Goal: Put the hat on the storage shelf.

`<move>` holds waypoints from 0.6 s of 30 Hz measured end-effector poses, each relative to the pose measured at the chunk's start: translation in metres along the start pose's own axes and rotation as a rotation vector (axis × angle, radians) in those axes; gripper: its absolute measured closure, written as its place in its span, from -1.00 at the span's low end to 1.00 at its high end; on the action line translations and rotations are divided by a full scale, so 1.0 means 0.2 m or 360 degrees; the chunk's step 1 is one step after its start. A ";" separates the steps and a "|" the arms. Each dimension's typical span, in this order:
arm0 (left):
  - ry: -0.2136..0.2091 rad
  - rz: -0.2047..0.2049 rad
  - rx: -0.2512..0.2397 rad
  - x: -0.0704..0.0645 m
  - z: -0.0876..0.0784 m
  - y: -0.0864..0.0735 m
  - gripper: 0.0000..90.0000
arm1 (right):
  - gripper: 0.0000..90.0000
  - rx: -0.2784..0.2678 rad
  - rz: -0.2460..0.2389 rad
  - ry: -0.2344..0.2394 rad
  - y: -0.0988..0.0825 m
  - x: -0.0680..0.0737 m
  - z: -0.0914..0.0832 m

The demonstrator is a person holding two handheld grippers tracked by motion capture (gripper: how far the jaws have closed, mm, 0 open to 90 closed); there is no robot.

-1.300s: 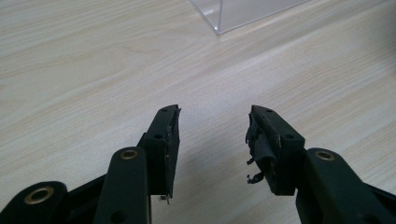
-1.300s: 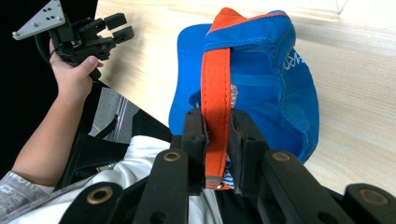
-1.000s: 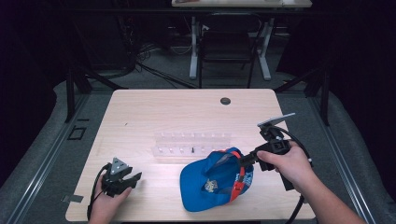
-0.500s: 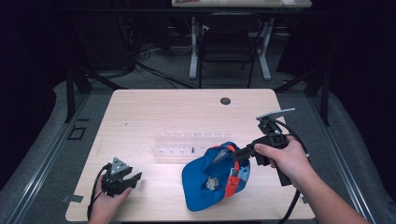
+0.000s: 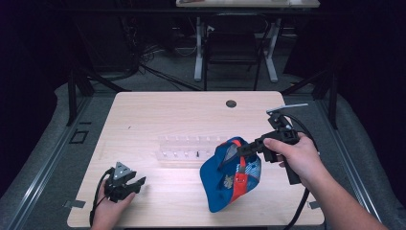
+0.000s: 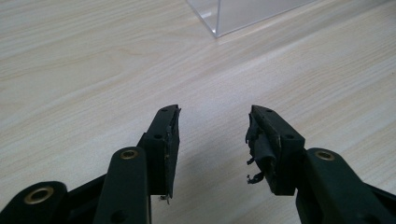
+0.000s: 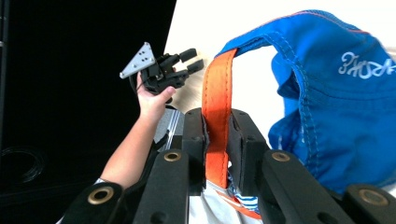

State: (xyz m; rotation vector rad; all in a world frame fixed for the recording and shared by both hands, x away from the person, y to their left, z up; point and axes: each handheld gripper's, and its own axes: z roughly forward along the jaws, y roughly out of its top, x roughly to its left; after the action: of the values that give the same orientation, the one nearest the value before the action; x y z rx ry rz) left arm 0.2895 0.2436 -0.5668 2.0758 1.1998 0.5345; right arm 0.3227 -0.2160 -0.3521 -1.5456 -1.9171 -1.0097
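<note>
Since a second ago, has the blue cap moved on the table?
Yes. The blue cap, gripped by its orange strap in the right tongs, has been lifted and tipped upright; it stands beside the clear tray instead of lying flat.

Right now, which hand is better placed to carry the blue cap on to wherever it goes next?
Right. The right gripper is shut on the orange strap of the blue cap, which hangs tilted from it. The left gripper rests open, apart, near the table's front-left corner.
</note>
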 end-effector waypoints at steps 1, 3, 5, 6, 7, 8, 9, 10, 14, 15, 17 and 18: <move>-0.0001 0.0005 0.0001 0.00 0.00 0.00 0.19 | 0.73 -0.0014 0.0004 0.0008 0.01 0.01 -0.01; -0.0006 0.0003 -0.0001 0.00 0.00 0.00 0.19 | 0.73 -0.0021 0.0001 0.0018 0.01 0.02 -0.02; -0.0008 0.0004 -0.0009 0.00 0.00 0.00 0.19 | 0.73 -0.0035 0.0006 0.0036 0.02 0.03 -0.04; -0.0009 0.0004 -0.0008 0.00 0.00 0.00 0.19 | 0.73 -0.0047 0.0014 0.0037 0.03 0.03 -0.05; -0.0008 0.0007 -0.0008 0.00 0.00 0.00 0.19 | 0.73 -0.0054 0.0014 0.0040 0.03 0.04 -0.05; -0.0008 0.0007 -0.0008 0.00 0.00 0.00 0.19 | 0.73 -0.0054 0.0014 0.0040 0.03 0.04 -0.05; -0.0005 0.0010 -0.0005 -0.01 0.00 0.00 0.19 | 0.73 -0.0072 0.0022 0.0046 0.04 0.04 -0.07; -0.0001 0.0012 -0.0002 -0.01 0.00 0.00 0.19 | 0.73 -0.0080 0.0026 0.0052 0.05 0.04 -0.08; -0.0011 0.0018 0.0000 -0.01 0.00 0.00 0.19 | 0.73 -0.0116 0.0035 0.0087 0.06 0.05 -0.10; -0.0010 0.0018 0.0000 -0.01 0.00 0.00 0.19 | 0.73 -0.0124 0.0035 0.0095 0.07 0.06 -0.10; -0.0014 0.0012 -0.0004 -0.01 0.00 0.00 0.19 | 0.73 -0.0139 0.0034 0.0099 0.08 0.07 -0.11; -0.0015 0.0016 -0.0003 -0.01 0.00 0.00 0.19 | 0.73 -0.0141 0.0034 0.0102 0.08 0.08 -0.11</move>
State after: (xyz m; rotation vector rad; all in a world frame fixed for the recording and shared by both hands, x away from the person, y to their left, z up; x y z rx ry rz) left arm 0.2888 0.2407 -0.5670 2.0818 1.1833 0.5297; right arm 0.3330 -0.2222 -0.3229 -1.5594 -1.8311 -1.1346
